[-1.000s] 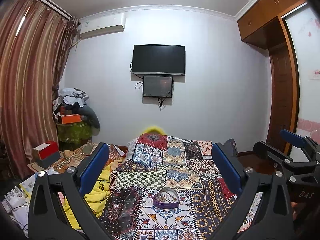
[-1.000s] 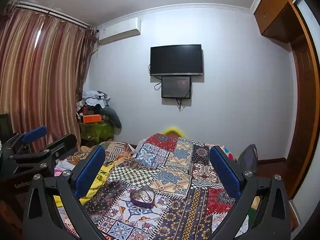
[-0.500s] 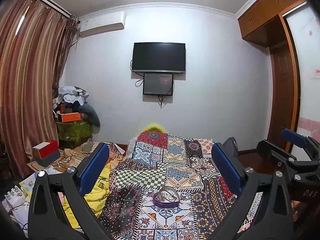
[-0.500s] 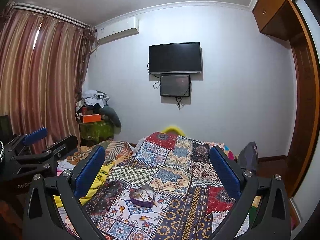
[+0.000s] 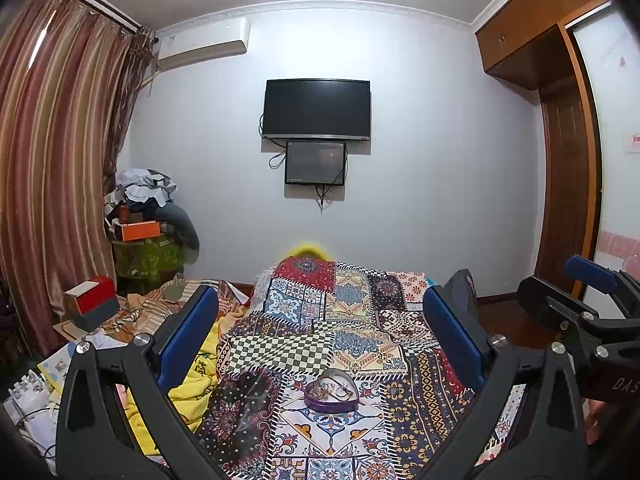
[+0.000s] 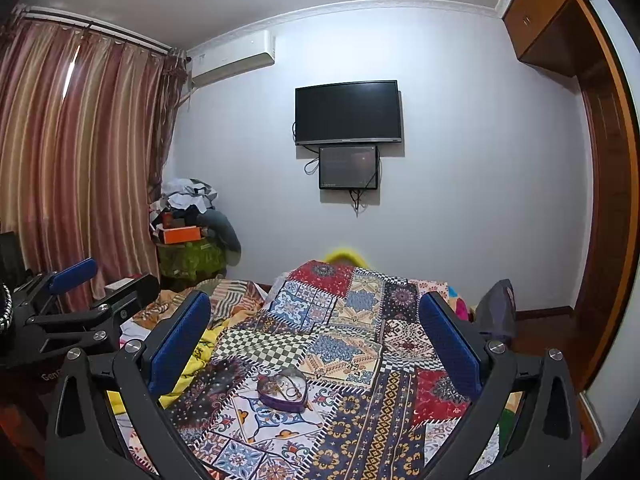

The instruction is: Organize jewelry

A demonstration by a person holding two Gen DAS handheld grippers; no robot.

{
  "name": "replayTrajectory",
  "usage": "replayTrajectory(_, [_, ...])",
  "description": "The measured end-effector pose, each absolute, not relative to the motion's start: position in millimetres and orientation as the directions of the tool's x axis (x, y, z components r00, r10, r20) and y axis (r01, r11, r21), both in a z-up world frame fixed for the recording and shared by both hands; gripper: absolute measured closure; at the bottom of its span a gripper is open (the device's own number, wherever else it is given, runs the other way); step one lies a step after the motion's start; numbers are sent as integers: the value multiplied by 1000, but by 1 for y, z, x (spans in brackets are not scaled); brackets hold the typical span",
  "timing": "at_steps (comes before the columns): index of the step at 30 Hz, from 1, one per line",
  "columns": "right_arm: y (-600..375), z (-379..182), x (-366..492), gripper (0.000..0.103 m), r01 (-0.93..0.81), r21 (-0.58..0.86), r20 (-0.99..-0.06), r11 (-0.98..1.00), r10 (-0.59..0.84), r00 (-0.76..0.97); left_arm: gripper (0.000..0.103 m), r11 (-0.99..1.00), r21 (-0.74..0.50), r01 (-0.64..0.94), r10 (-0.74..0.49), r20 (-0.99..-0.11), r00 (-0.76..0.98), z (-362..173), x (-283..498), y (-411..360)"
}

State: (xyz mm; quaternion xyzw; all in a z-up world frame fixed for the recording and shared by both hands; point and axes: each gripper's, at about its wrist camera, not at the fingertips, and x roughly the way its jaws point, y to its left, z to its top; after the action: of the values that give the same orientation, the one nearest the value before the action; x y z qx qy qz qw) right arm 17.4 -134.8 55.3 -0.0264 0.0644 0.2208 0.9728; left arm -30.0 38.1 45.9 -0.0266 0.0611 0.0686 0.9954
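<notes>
A purple heart-shaped box with tangled jewelry inside lies open on the patchwork bedspread. My left gripper hovers above the bed, wide open, with the box low between its blue pads and well ahead of them. My right gripper is also wide open and holds nothing; the box sits left of its centre line. The right gripper shows at the right edge of the left wrist view; the left gripper shows at the left edge of the right wrist view.
A yellow blanket bunches along the bed's left side. Boxes and papers clutter the floor at left, with a piled stand by the striped curtain. A TV hangs on the far wall; a wooden wardrobe stands right.
Both views have tilted slightly upward, so the box and bed sit a little lower in frame. Both grippers stay open and empty.
</notes>
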Motion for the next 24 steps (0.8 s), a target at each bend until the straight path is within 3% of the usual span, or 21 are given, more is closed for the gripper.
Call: replayTrajectory(24, [-138, 54, 21, 0, -422, -16, -146, 907, 415, 898, 1, 994, -46, -100, 92, -149, 984, 43, -25, 38])
